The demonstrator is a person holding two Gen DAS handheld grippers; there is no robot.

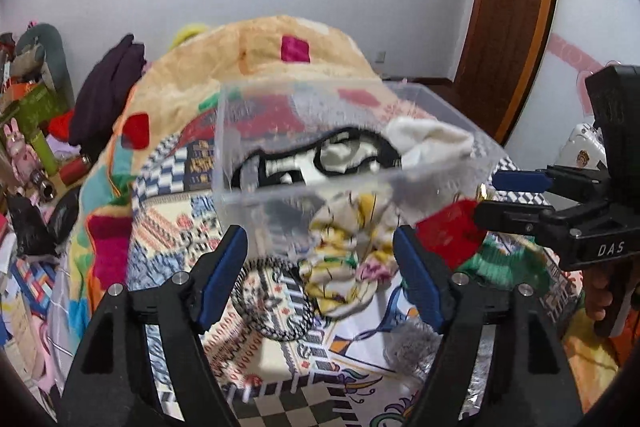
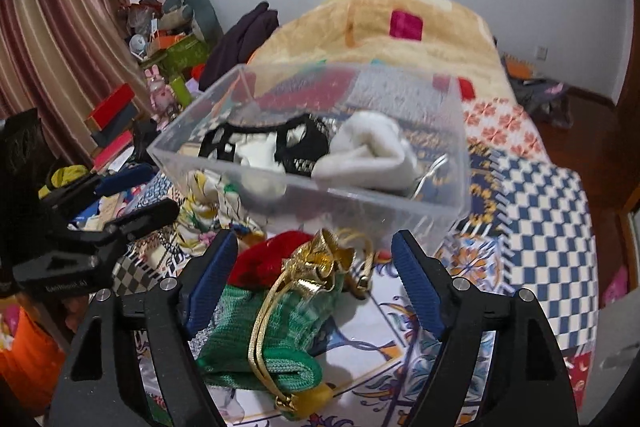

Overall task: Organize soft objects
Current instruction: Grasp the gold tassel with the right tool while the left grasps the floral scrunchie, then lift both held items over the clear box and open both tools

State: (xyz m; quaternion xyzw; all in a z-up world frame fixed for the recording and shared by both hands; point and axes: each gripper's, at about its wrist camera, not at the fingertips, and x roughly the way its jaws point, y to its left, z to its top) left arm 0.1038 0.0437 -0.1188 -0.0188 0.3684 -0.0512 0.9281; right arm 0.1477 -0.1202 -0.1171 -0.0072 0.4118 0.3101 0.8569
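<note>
A clear plastic bin [image 1: 472,131] [image 2: 460,131] sits on the patterned bed and holds a white sock [image 1: 428,143] [image 2: 368,151] and a black-and-white garment [image 1: 288,167] [image 2: 260,147]. My left gripper [image 1: 320,279] is open above a yellow floral cloth [image 1: 344,267] [image 2: 204,203] in front of the bin. My right gripper [image 2: 312,279] [image 1: 500,199] is open above a green knitted item [image 2: 272,339] [image 1: 504,259] with gold ribbon [image 2: 320,263] and a red piece [image 2: 268,259] [image 1: 452,231].
A black-and-white cord loop [image 1: 276,303] and a grey fuzzy item [image 1: 412,347] lie on the bed. A large plush blanket [image 1: 248,63] [image 2: 400,27] is heaped behind the bin. Boxes and toys [image 2: 160,67] clutter the left side. A wooden door [image 1: 508,7] stands at the right.
</note>
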